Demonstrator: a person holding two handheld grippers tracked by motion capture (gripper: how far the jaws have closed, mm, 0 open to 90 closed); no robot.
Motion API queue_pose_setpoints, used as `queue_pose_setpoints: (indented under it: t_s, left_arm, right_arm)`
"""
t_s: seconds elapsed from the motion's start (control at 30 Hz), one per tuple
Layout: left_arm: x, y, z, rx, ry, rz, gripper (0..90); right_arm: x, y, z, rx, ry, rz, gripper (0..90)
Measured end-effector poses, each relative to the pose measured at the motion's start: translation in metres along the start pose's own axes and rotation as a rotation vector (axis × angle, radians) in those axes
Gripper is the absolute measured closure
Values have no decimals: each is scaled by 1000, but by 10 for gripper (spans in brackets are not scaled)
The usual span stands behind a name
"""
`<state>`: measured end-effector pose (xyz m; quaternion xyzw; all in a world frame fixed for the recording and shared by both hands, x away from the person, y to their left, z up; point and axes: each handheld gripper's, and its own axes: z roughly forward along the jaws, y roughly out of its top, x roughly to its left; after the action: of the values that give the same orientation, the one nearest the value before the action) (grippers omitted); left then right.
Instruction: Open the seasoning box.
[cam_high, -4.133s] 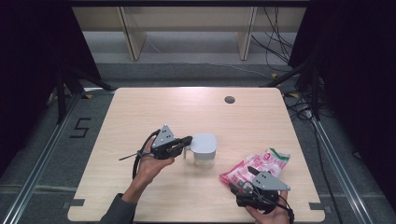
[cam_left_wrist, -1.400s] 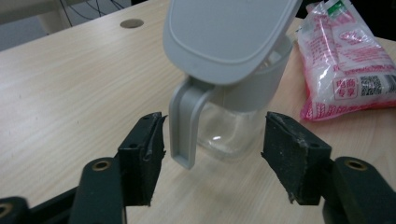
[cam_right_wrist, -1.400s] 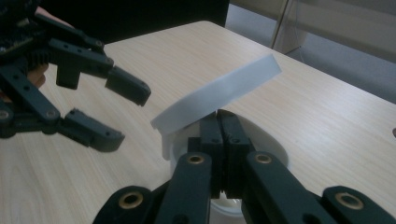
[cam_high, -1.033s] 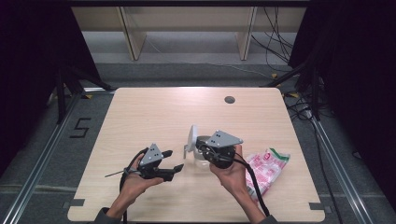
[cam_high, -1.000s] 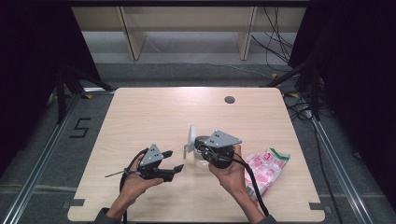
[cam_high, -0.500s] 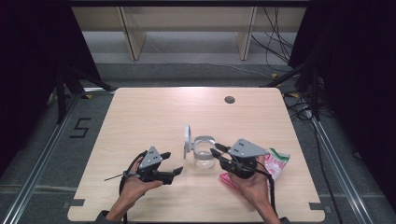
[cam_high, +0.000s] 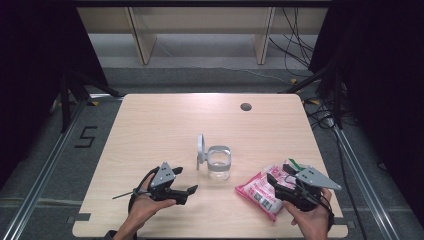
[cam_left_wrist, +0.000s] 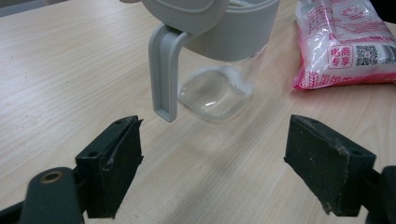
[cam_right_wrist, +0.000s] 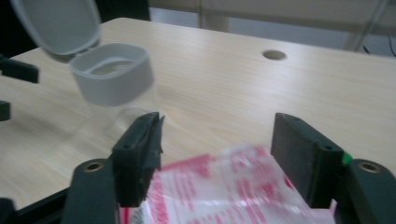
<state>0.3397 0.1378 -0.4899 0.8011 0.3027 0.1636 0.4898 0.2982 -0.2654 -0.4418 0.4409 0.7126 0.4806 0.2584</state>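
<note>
Item: right hand-held gripper (cam_high: 276, 184), black, two-jaw, grey three-cornered plate on top; lower right of the high view; jaws spread wide, nothing between them, poised over the near end of a pink-and-white printed plastic packet (cam_high: 264, 189). Packet lies flat on the pale wood-grain desk (cam_high: 160, 125), long axis slanting from lower centre toward upper right, directly ahead of and beneath these jaws; right hand plainly nearer. Item: left hand-held gripper (cam_high: 186, 192), lower left of the high view, jaws likewise wide apart and empty, pointing toward a clear square jar with grey collar, handle and upright flipped-open lid (cam_high: 216, 162), centre frame, standing apart from both grippers. Judgement: closing on the packet's near end appears the coming move.
</note>
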Motion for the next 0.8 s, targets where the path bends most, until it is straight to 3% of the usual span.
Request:
queue_pose_setpoints:
  t_s: [0.03, 0.1, 0.13, 0.23, 0.3, 0.33, 0.4, 0.43, 0.47, 0.5, 0.53, 0.57, 0.63, 0.67, 0.7, 0.77, 0.8]
  left_arm:
    - [0, 0, 1, -6, 6, 4, 179]
    - [2, -1, 2, -2, 5, 23, 179]
    - [1, -2, 2, 7, 9, -5, 179]
    - [1, -2, 2, -4, 7, -13, 180]
    - [0, -2, 3, -13, 4, -22, 181]
    - [1, -2, 2, 4, 16, -3, 181]
    - [1, -1, 2, -2, 9, 17, 181]
    - [1, -1, 2, 1, 9, 16, 181]
    - [-1, -2, 3, -5, 7, -16, 181]
    - [-2, -1, 2, -1, 3, -4, 182]
    - [0, -1, 2, -2, 0, 19, 182]
    - [0, -1, 2, -2, 0, 19, 181]
    - [-2, -1, 3, -11, -18, -13, 182]
    - [-3, -1, 3, -9, -21, -26, 181]
    - [-4, -1, 3, -4, -22, -27, 181]
    - [-4, -1, 4, -7, -22, -12, 181]
    - [-6, -1, 5, -6, -30, -36, 181]
  right_arm:
    - [-1, -4, -2, -1, -14, 57, 302]
    - [-10, -11, -9, 8, -23, 28, 281]
    - [-12, -16, -12, 16, -48, 33, 279]
    - [-16, -25, -20, 18, -82, 121, 275]
    - [-20, -26, -22, 16, -96, 95, 275]
    - [-22, -29, -28, 43, -112, 128, 277]
    - [-22, -31, -27, 19, -117, 138, 278]
    - [-25, -32, -29, 48, -128, 123, 277]
    - [-27, -35, -29, 49, -132, 137, 278]
    - [-29, -39, -28, 65, -145, 153, 279]
    - [-31, -40, -26, 68, -140, 127, 282]
    - [-33, -42, -27, 76, -155, 134, 283]
    - [-33, -45, -25, 84, -163, 194, 282]
    - [-36, -47, -25, 100, -166, 188, 282]
    - [-36, -48, -24, 107, -160, 211, 282]
    - [-42, -51, -21, 111, -151, 187, 282]
    - [-43, -51, -19, 115, -144, 198, 282]
